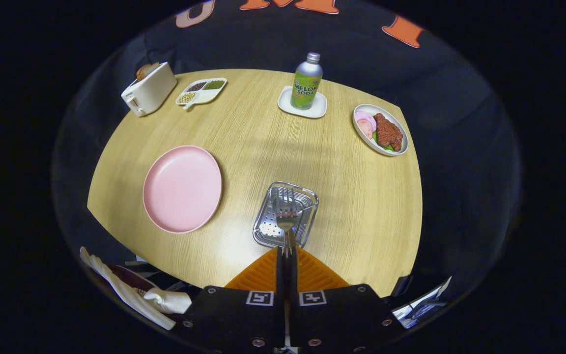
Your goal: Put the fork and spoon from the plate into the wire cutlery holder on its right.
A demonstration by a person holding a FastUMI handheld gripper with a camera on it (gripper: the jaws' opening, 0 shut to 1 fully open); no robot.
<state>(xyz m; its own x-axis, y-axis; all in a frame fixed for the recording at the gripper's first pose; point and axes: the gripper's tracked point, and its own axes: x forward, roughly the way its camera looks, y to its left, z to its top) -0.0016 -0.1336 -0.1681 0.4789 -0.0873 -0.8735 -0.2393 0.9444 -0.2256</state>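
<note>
Between my fingers, the claw [287,253] is pinched tight on the fork [286,215] handle, tines pointing ahead right over the wire holder [307,196]. Pink plate [183,188] sits bare just left of the holder. Farther back on the table [361,206]: toaster [148,89], soda bottle [306,81], a meat dish [380,130].

A shiny metal fork [287,209] over a perforated steel holder [307,196]. The surface [263,142] is matt pale wood grain. The pink plate [183,188] looks smooth.
</note>
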